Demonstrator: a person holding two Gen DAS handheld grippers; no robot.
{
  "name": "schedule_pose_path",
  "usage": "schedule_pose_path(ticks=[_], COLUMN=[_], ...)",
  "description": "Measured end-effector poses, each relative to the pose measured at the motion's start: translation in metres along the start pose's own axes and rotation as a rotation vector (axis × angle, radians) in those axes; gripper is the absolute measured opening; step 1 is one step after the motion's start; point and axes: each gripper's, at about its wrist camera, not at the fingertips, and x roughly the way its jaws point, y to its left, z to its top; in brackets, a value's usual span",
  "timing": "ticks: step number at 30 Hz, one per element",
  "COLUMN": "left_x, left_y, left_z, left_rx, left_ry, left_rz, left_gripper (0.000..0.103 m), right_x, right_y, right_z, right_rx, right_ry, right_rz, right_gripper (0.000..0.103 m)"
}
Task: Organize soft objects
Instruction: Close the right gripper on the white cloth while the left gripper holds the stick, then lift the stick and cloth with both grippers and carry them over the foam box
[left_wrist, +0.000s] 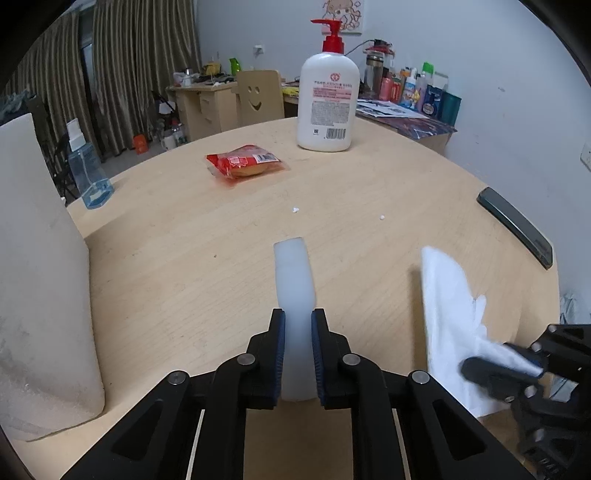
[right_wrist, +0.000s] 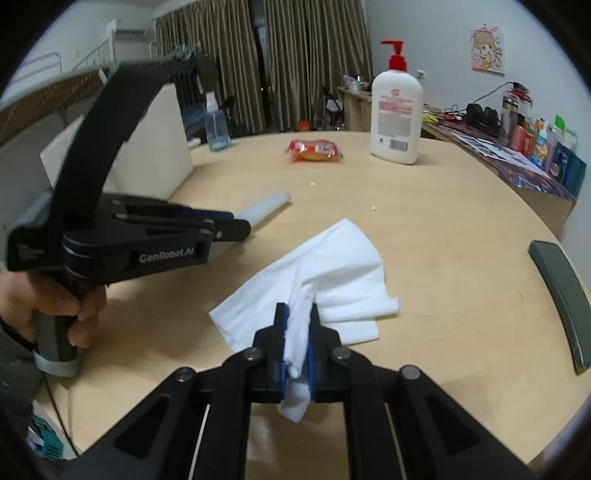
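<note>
My left gripper (left_wrist: 297, 317) is shut on a translucent white soft tube (left_wrist: 295, 280), held just above the round wooden table (left_wrist: 369, 206); the tube also shows in the right wrist view (right_wrist: 266, 208). My right gripper (right_wrist: 297, 314) is shut on a crumpled white tissue (right_wrist: 332, 273), which spreads over the table ahead of it; the tissue also shows in the left wrist view (left_wrist: 450, 306). The left gripper (right_wrist: 236, 227) is to the left of the tissue. A red-wrapped bun packet (left_wrist: 245, 164) lies farther back on the table.
A white lotion pump bottle (left_wrist: 328, 99) stands at the table's far side. A blue spray bottle (left_wrist: 88, 170) and a large white foam block (left_wrist: 37, 280) are at the left. A dark phone (left_wrist: 517, 225) lies near the right edge. A cluttered side table (right_wrist: 517, 147) is beyond.
</note>
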Motion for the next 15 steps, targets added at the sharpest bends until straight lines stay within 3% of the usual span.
schedule_pose_path(ticks=[5,15], left_x=[-0.005,-0.035], left_y=[-0.002,-0.001], left_z=[-0.003,-0.002], left_rx=[0.007,0.015], left_ry=[-0.006,-0.107], left_rz=[-0.011,-0.013], left_gripper=[0.014,0.014], right_x=[-0.017,-0.023], right_y=[0.002,-0.007], right_z=[0.007,0.01], right_rx=[-0.001,0.026], right_ry=[-0.062,-0.094], right_rz=[0.004,-0.016], right_gripper=[0.011,0.011])
